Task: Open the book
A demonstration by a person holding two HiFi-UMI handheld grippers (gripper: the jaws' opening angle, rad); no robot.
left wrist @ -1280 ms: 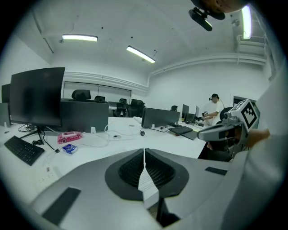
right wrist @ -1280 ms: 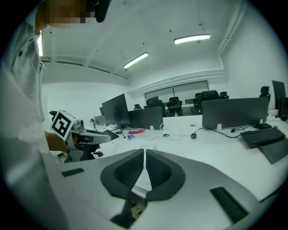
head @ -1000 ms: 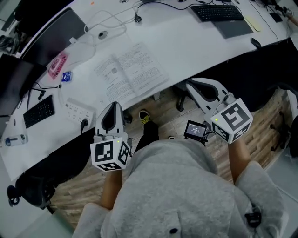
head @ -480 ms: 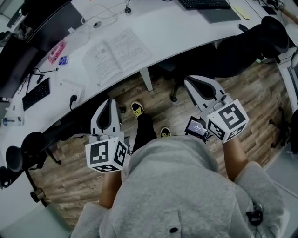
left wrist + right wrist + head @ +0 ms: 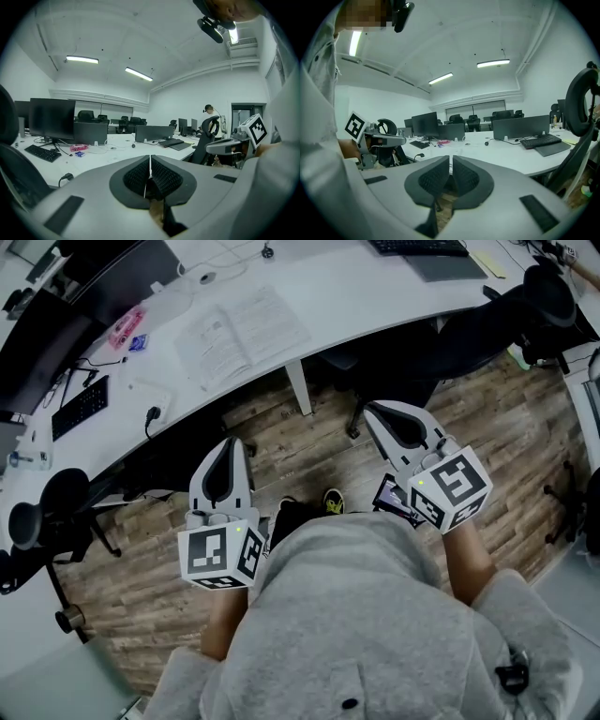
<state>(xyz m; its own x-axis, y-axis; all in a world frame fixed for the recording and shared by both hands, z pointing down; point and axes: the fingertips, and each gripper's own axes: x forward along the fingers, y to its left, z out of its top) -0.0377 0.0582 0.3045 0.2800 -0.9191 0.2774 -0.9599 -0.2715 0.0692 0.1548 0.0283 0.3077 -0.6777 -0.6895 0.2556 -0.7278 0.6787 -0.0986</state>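
Note:
The book (image 5: pixel 242 334) lies open, pages up, on the white desk (image 5: pixel 366 306) far ahead of me. Both grippers hang over the wooden floor close to my body, well short of the desk and apart from the book. My left gripper (image 5: pixel 228 448) is shut with nothing between its pads; in the left gripper view it (image 5: pixel 150 161) points level across the desk. My right gripper (image 5: pixel 375 412) is shut and holds nothing either, and in the right gripper view (image 5: pixel 451 161) its pads meet.
On the desk are a pink item (image 5: pixel 126 326), a power strip (image 5: pixel 150 390), a black keyboard (image 5: pixel 80 407) at left and another keyboard (image 5: pixel 417 247) at the far right. Office chairs (image 5: pixel 42 521) (image 5: pixel 539 292) stand at both sides. A desk leg (image 5: pixel 300 385) meets the floor ahead.
I have backed away from the desk: the book and desk now lie farther off, and both shut grippers have come back with me over the floor.

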